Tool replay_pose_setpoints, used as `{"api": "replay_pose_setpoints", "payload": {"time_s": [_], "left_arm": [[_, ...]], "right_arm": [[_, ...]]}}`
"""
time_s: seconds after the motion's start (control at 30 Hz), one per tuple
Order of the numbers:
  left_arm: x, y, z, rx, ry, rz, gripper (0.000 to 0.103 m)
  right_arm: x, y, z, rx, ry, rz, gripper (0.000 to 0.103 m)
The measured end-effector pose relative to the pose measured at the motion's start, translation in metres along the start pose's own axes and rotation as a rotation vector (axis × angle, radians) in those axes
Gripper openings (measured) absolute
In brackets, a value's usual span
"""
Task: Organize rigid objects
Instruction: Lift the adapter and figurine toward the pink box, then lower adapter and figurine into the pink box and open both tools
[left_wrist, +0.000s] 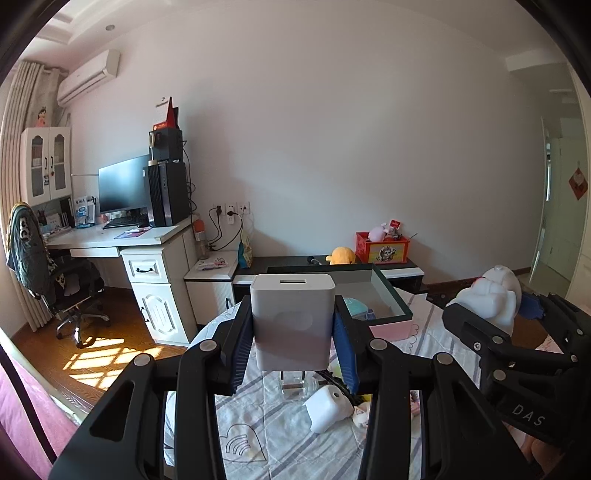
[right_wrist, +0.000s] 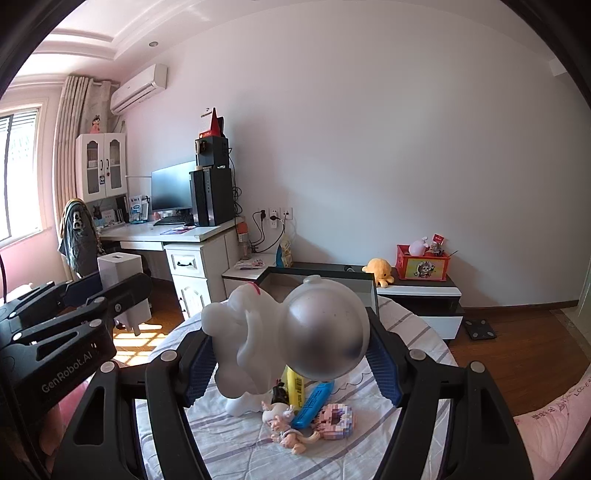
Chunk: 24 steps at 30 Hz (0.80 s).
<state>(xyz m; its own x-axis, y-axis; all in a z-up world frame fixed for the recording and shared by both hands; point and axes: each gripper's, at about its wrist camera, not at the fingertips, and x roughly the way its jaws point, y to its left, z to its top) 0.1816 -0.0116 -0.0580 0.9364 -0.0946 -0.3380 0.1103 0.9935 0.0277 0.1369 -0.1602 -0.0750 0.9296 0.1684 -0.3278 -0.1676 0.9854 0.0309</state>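
My left gripper (left_wrist: 293, 328) is shut on a white power adapter (left_wrist: 293, 317), held upright above the striped cloth, its slot facing up. In the right wrist view the adapter (right_wrist: 120, 273) shows at far left. My right gripper (right_wrist: 291, 350) is shut on a white figurine with a round grey head (right_wrist: 288, 332), lifted over the table; the left wrist view shows that figurine (left_wrist: 491, 299) at the right. A dark-rimmed open box (left_wrist: 373, 295) stands beyond both grippers. On the cloth lie a white earbud-like case (left_wrist: 327, 408), a blue marker (right_wrist: 314, 402), a yellow marker (right_wrist: 295, 387), a pink block ring (right_wrist: 338, 421) and a small doll (right_wrist: 286, 424).
The round table with striped cloth (right_wrist: 229, 443) fills the foreground. Behind it are a low black-and-white cabinet (right_wrist: 421, 295) with a yellow plush (right_wrist: 380, 269) and a red box (right_wrist: 423, 264), a white desk (left_wrist: 122, 240) with monitor, and an office chair (left_wrist: 44, 273). Pink bedding (right_wrist: 550, 435) lies at the right.
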Motion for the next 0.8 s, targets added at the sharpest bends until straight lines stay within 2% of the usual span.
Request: {"api": "replay_pose_setpoints", "payload": {"time_s": [0.1,0.27,0.53,0.8], "left_arm": [[0.043,0.005,0.011,0.011,0.041,0.002,0.041],[0.124,0.008,0.022,0.022,0.153,-0.026,0.041],[0.247,0.008,0.01,0.064,0.326,-0.012,0.041],[0.31,0.016,-0.015,0.073,0.437,0.012,0.041]], "right_arm": [[0.029,-0.014,0.005,-0.007,0.028,-0.029,0.072],[0.092,-0.04,0.015,-0.003,0.096,-0.057,0.072],[0.203,-0.07,0.014,0.007,0.239,-0.062,0.072],[0.271,-0.092,-0.008,0.017,0.382,-0.089,0.072]]}}
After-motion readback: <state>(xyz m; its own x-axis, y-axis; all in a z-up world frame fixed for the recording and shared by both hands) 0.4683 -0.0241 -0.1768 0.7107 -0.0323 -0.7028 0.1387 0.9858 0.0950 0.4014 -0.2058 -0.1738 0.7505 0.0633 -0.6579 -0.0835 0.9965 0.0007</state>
